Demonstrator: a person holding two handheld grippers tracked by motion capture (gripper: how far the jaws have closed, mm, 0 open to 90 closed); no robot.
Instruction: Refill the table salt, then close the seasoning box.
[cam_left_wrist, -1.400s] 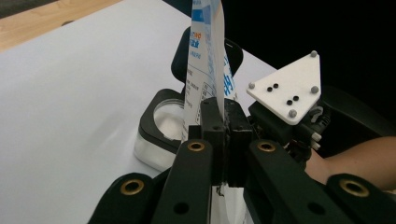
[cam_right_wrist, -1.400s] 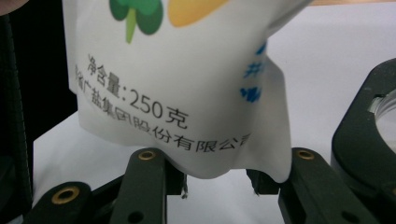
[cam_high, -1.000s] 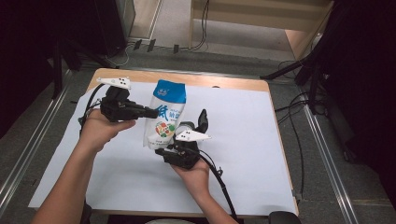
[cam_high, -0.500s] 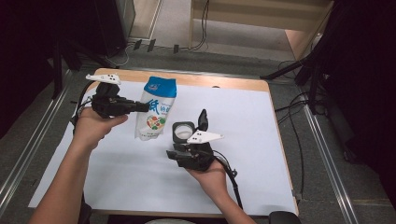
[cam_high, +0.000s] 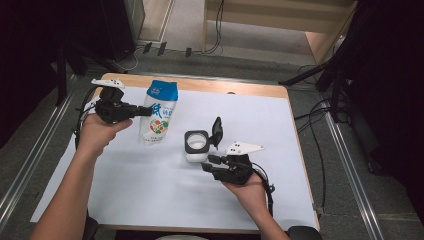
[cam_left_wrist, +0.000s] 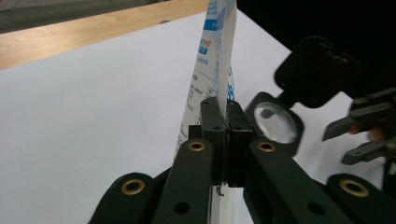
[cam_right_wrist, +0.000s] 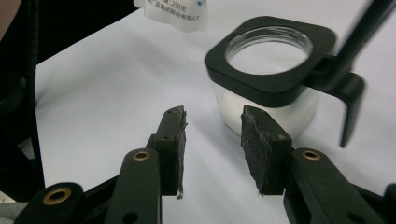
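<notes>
A white and blue pouch (cam_high: 159, 112) stands upright near the table's far left, and my left gripper (cam_high: 147, 111) is shut on its side edge. In the left gripper view the jaws of that gripper (cam_left_wrist: 223, 116) pinch the thin seam of the pouch (cam_left_wrist: 210, 70). A clear jar (cam_high: 196, 146) with a black square collar holds white powder, and its black flip lid (cam_high: 217, 131) stands up. My right gripper (cam_high: 206, 164) is open just short of the jar's near right side. In the right gripper view this gripper (cam_right_wrist: 212, 135) has nothing between its pads, and the jar (cam_right_wrist: 266, 70) sits just beyond them.
A white sheet (cam_high: 300, 130) covers the table, with a strip of bare wood (cam_high: 235, 87) along the far edge. Cables trail from both grippers, and metal rails and floor cables lie beyond the table's sides.
My left gripper has carried the pouch left, away from the jar. My right gripper has drawn back to the right and nearer the front edge, and the jar now stands apart from it.
</notes>
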